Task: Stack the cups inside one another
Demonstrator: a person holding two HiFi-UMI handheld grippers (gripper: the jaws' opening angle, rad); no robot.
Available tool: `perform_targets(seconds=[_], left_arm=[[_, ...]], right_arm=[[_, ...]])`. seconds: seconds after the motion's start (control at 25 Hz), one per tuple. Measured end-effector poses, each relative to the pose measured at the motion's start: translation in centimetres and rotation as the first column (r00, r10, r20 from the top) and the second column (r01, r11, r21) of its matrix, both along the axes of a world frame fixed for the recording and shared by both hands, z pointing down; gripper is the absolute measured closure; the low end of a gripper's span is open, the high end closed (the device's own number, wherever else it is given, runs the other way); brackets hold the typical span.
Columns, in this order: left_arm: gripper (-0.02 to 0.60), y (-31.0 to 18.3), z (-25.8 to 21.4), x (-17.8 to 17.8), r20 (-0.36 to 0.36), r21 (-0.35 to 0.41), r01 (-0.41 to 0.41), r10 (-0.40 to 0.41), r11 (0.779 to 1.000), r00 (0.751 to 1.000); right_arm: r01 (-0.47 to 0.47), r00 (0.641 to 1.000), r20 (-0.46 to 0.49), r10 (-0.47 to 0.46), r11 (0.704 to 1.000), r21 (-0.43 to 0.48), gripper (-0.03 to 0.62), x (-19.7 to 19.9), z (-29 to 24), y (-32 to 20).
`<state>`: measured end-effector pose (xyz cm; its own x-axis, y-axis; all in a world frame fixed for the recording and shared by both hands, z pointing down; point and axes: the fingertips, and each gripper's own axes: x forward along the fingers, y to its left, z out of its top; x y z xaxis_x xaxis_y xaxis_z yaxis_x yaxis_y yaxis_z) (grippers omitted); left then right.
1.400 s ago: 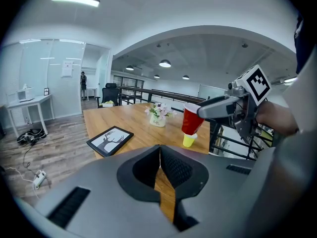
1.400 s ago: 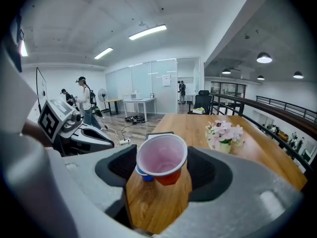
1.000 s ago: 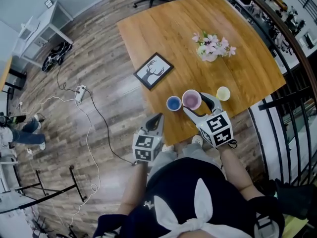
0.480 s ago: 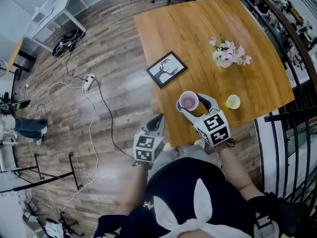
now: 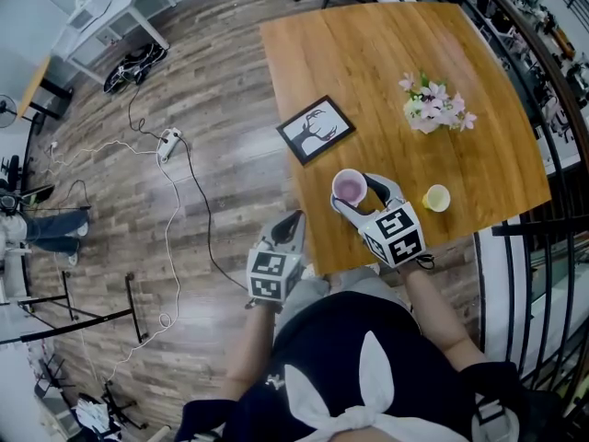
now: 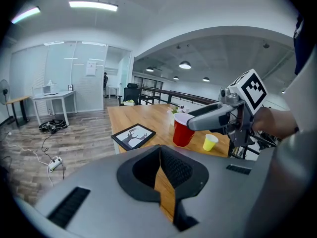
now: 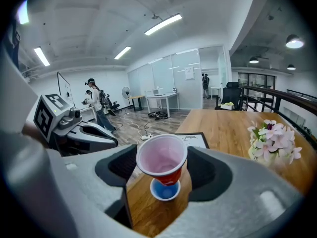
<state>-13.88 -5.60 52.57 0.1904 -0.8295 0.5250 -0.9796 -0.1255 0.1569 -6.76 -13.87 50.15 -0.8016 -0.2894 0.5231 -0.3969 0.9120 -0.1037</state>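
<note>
My right gripper (image 5: 353, 191) is shut on a red cup (image 5: 349, 188) with a pale pink inside, holding it upright just above the table. In the right gripper view the red cup (image 7: 162, 158) hangs directly over a smaller blue cup (image 7: 165, 190) that stands on the wood; from the head view the blue cup is almost fully hidden beneath it. A small yellow cup (image 5: 436, 197) stands to the right, near the table's front edge. My left gripper (image 5: 294, 219) is shut and empty, off the table's front-left corner, pointing at the red cup (image 6: 182, 130).
On the wooden table (image 5: 396, 53) lie a framed deer picture (image 5: 317, 129) near the left edge and a pot of pink flowers (image 5: 434, 109) at the right. A black railing (image 5: 543, 238) runs beside the table. Cables and a power strip (image 5: 169, 139) lie on the floor.
My right gripper carried the red cup leftward from beside the blue cup to directly over it, covering it from above. The left gripper stayed about where it was.
</note>
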Motion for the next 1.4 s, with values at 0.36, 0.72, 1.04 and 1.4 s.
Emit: perform_targets(seconds=[0.36,0.72,1.04,1.4], left_arm=[[0.563,-0.1,0.8,0.0,-0.003,-0.016,0.036,-0.036,0.999,0.999],[0.561,0.4,1.6,-0.5,-0.010,-0.037,0.071,-0.072,0.997,0.997],[0.561,0.6,2.0,-0.6,-0.013,-0.049,0.078,-0.078,0.996,0.997],[0.561,0.6,2.1,-0.7,-0.018,-0.050,0.055,-0.056,0.997,0.998]], right_arm=[[0.050,0.998,-0.030,-0.052,0.997,-0.064,0.279,-0.6,3.5,0.0],[0.069,0.994,-0.075,-0.079,0.989,-0.131,0.278,-0.8,7.3,0.1],[0.077,0.986,-0.133,-0.098,0.985,-0.152,0.275,-0.7,9.9,0.4],[0.046,0.987,-0.146,-0.066,0.989,-0.142,0.260,-0.5,9.7,0.2]])
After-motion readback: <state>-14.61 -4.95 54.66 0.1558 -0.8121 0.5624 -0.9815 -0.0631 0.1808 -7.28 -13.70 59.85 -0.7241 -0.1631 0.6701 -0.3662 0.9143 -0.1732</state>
